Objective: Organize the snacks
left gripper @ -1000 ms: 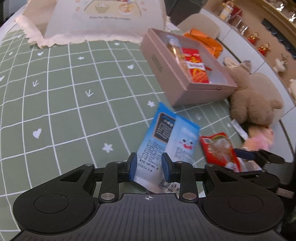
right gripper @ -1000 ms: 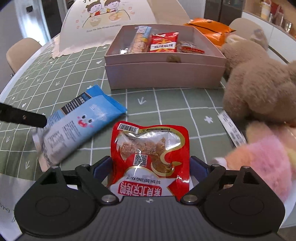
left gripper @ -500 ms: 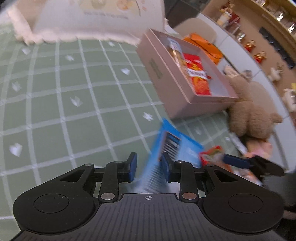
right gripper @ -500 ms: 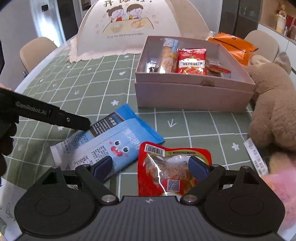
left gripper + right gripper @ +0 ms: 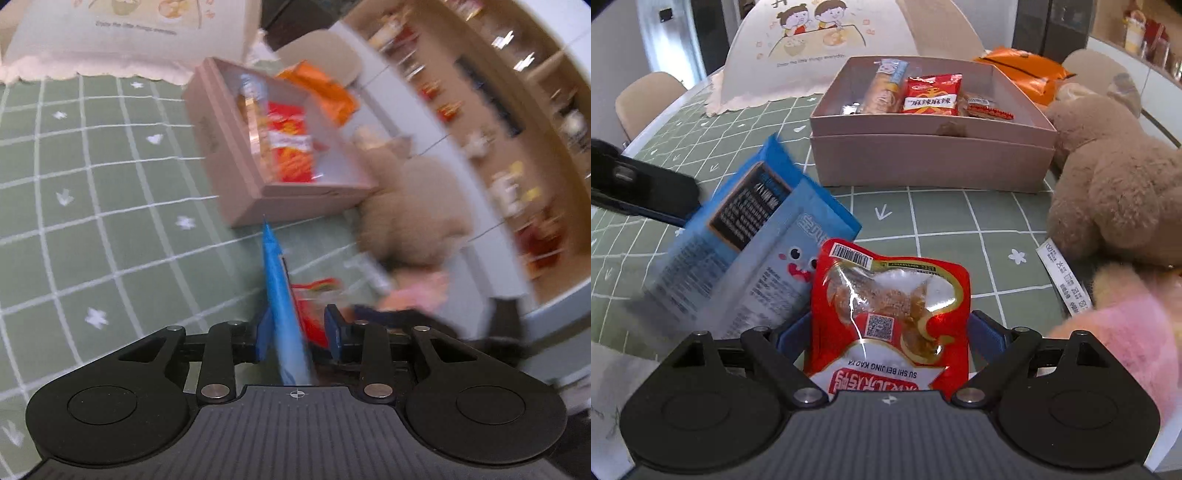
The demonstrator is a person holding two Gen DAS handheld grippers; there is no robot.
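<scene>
My left gripper (image 5: 297, 334) holds a blue snack packet (image 5: 279, 295) edge-on between its pads and lifts it off the table; the packet also shows in the right wrist view (image 5: 753, 243), tilted up beside the left gripper's finger (image 5: 642, 192). My right gripper (image 5: 886, 336) is closed on a red snack pouch (image 5: 890, 314) and holds it upright. The pink box (image 5: 931, 158) behind them holds several snacks; it also shows in the left wrist view (image 5: 229, 147).
A brown plush bear (image 5: 1115, 184) and a pink plush toy (image 5: 1126, 332) lie to the right of the box. An orange bag (image 5: 1023, 66) lies behind the box. A white food cover (image 5: 820, 48) stands at the back on the green checked tablecloth (image 5: 960, 236).
The left gripper has lifted the blue packet off the table and turned it on edge. The right gripper has raised the red pouch and moved closer to the box.
</scene>
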